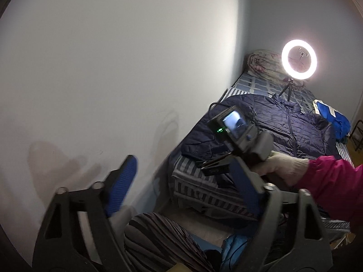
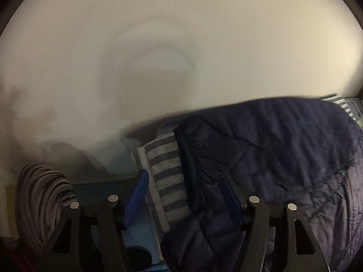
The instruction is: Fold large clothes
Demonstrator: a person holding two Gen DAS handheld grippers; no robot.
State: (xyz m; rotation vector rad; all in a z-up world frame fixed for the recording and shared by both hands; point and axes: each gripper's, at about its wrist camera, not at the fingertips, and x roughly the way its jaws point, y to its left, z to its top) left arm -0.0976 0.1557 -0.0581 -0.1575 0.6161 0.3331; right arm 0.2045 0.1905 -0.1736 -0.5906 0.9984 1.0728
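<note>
Two grippers are recorded, both with blue-padded fingers spread wide and nothing gripped. The left gripper (image 1: 183, 181) is held up in the air, aimed past the foot of a bed (image 1: 195, 181); only the white wall (image 1: 102, 68) and the bed's corner are seen between its fingers. Ahead and to its right, the right gripper (image 1: 215, 166) is seen from behind, held in a pale-gloved hand (image 1: 285, 167) with a magenta sleeve (image 1: 335, 185), its camera screen lit.

A navy quilted jacket (image 1: 283, 124) is laid flat on the striped bedsheet (image 1: 197, 185), zipped front up, collar toward the far end, one sleeve stretched toward the right gripper. From the right wrist view, the jacket (image 2: 272, 158) is found just ahead and to the right of the right gripper (image 2: 183, 199); a cuffed sleeve end (image 2: 192, 181) is lying between the parted fingers, overhanging the mattress edge, with the striped sheet (image 2: 165, 170) just left of it. Contact with either pad cannot be told.

Beyond the jacket, a lit ring light (image 1: 299, 59) on a small tripod, a rolled floral quilt (image 1: 263, 65) and a blue garment (image 1: 333, 117) are noted. Striped trousers (image 1: 158, 240) are seen below the left gripper.
</note>
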